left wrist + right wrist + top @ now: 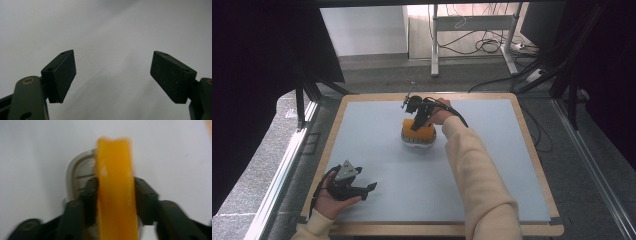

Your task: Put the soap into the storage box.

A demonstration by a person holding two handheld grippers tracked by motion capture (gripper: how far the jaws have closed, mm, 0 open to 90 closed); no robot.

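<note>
Orange sponge (422,131) sits upright on edge in a pale rack (418,141) near the middle of the grey mat (492,165), slightly toward 12 o'clock; in the right gripper view the sponge (116,195) stands between both pads (90,195), which look pressed vs its flat sides, tho the pic is blurred. Right gripper (417,124) comes down on it from 12–1 o'clock, w/ the rack (75,173) showing pale at its left. Left gripper (367,190) rests on the mat at approx 7 o'clock, well apart from the sponge, jaws spread wide w/ nothing between them (112,77).
</note>
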